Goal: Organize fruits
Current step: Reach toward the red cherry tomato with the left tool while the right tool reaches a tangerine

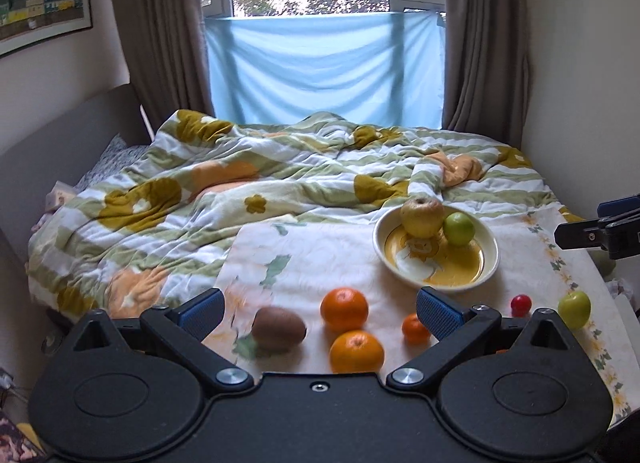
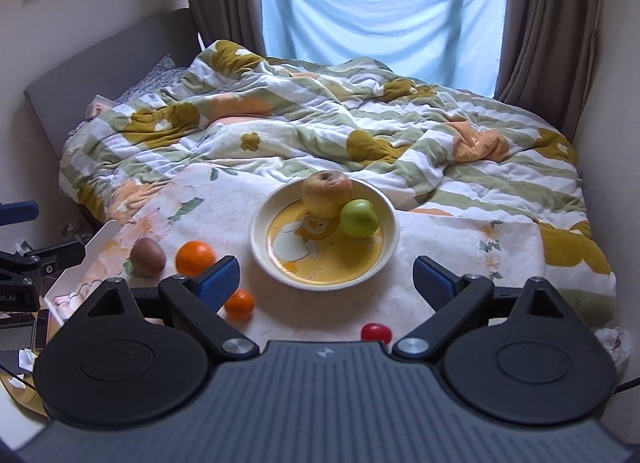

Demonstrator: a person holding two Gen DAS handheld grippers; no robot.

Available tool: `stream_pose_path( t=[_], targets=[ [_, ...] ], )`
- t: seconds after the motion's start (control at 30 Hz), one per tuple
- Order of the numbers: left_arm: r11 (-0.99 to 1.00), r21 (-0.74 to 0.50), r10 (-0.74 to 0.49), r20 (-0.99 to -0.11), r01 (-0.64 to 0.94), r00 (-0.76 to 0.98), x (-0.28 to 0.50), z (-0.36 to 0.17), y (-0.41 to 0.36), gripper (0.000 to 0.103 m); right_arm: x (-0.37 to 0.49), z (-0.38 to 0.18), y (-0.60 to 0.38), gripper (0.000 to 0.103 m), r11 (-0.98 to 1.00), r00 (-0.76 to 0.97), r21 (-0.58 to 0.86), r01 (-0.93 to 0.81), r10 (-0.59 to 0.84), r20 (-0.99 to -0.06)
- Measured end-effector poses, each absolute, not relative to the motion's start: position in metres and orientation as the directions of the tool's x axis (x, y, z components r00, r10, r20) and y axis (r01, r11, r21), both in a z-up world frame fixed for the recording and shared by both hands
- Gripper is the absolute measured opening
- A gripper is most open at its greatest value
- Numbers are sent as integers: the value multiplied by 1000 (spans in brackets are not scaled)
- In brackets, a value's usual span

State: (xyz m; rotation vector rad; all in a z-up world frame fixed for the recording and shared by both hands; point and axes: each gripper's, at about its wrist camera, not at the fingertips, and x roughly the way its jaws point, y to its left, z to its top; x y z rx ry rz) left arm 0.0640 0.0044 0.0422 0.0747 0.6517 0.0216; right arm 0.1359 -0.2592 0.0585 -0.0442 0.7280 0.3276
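A cream and yellow plate (image 1: 486, 269) (image 2: 262, 251) holds a yellow apple (image 1: 422, 217) (image 2: 326, 193) and a small green apple (image 1: 459, 228) (image 2: 359, 218). On the floral cloth lie a kiwi (image 1: 279, 328) (image 2: 148, 256), two oranges (image 1: 344, 309) (image 1: 356, 351), one of them in the right wrist view (image 2: 195, 258), a small tangerine (image 1: 415, 329) (image 2: 240, 304), a red fruit (image 1: 521, 305) (image 2: 376, 332) and another green apple (image 1: 574, 309). My left gripper (image 1: 320, 313) is open and empty above the oranges. My right gripper (image 2: 326, 281) is open and empty in front of the plate.
A rumpled flowered quilt (image 1: 240, 183) covers the bed behind the cloth. A grey headboard (image 2: 108, 63) stands at the left, curtains and a blue sheet (image 1: 324, 67) at the window. Clutter lies on the floor at the left (image 2: 24, 327).
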Motion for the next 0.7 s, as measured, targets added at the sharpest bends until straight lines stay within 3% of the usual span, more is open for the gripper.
stream_pose_path(
  t=[0.5,0.6,0.7],
  targets=[
    [997,59,73,-711,-44,700,63,-39,38,103,115,-5,-204,103,952,664,82,-294,265,-699],
    [998,39,64,-729,-51,682,70,-59,43,99,118,-26,-195,103,952,662,59,-299,252,-706],
    [998,39,59,-750,-44,659,78,-77,43,86,123,-46,-186,103,948,655,48,-314,253,-712]
  ],
)
